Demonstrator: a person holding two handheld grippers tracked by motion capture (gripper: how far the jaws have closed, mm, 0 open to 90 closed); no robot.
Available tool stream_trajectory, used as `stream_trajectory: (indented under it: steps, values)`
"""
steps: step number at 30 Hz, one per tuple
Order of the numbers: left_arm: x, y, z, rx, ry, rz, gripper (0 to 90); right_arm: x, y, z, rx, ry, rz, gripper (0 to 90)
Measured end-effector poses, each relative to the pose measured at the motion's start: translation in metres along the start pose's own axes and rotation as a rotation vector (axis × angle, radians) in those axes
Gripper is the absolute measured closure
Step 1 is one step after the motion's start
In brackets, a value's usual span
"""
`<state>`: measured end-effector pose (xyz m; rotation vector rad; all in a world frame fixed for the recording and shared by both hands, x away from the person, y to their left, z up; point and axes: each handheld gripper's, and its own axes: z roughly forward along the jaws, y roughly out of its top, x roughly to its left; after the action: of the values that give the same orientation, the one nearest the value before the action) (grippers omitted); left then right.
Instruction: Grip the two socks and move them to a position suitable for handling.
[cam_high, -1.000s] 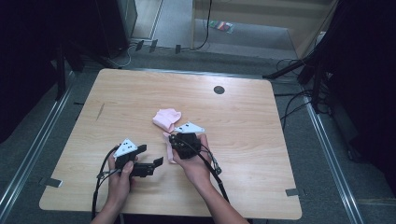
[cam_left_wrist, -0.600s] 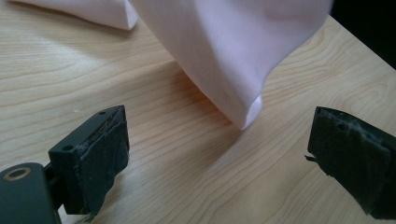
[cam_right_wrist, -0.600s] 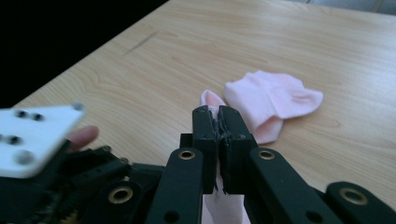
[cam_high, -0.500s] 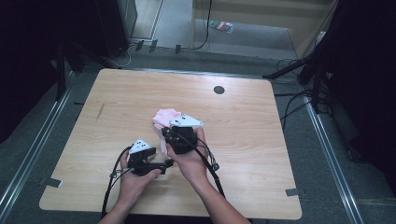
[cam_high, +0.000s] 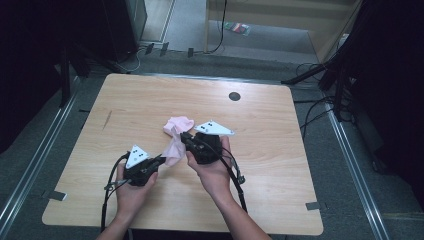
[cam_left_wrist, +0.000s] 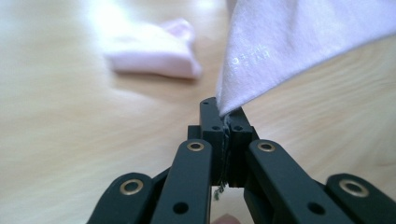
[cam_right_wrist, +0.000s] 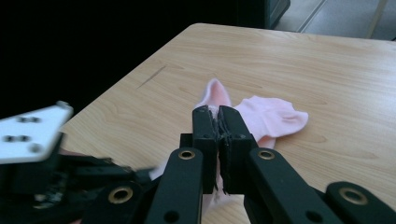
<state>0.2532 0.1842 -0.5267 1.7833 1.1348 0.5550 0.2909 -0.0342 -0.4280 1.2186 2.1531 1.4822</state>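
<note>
The high view looks forward and down from the person's side onto the whole wooden table (cam_high: 280, 150), with the pink cloth (cam_high: 176, 135) near its middle. The left gripper view sits very close, low over the tabletop, facing the cloth (cam_left_wrist: 299, 42). The right gripper view looks across the cloth (cam_right_wrist: 268, 116) toward the table's far left corner, sharing it with both.

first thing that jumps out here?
A pink cloth near the middle of the wooden table, pinched at once by both grippers: the left gripper shut on one corner, the right gripper shut on another part. One end lies bunched on the table beyond the right gripper.
</note>
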Motion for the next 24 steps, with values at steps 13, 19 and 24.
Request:
stream_trajectory:
  steps: [13, 19, 24]
  values:
    - [-0.006, -0.007, -0.006, 0.109, -0.124, 0.178, 86.8, -0.028, -0.040, 0.015, 0.075, -0.072, 0.000, 87.5]
    - [-0.014, -0.010, 0.004, 0.148, -0.331, 0.199, 40.3, -0.066, -0.075, 0.003, 0.148, -0.143, 0.044, 87.4]
    - [0.002, -0.006, 0.004, 0.098, -0.307, 0.035, 38.4, -0.080, -0.084, -0.006, 0.177, -0.147, 0.039, 85.5]
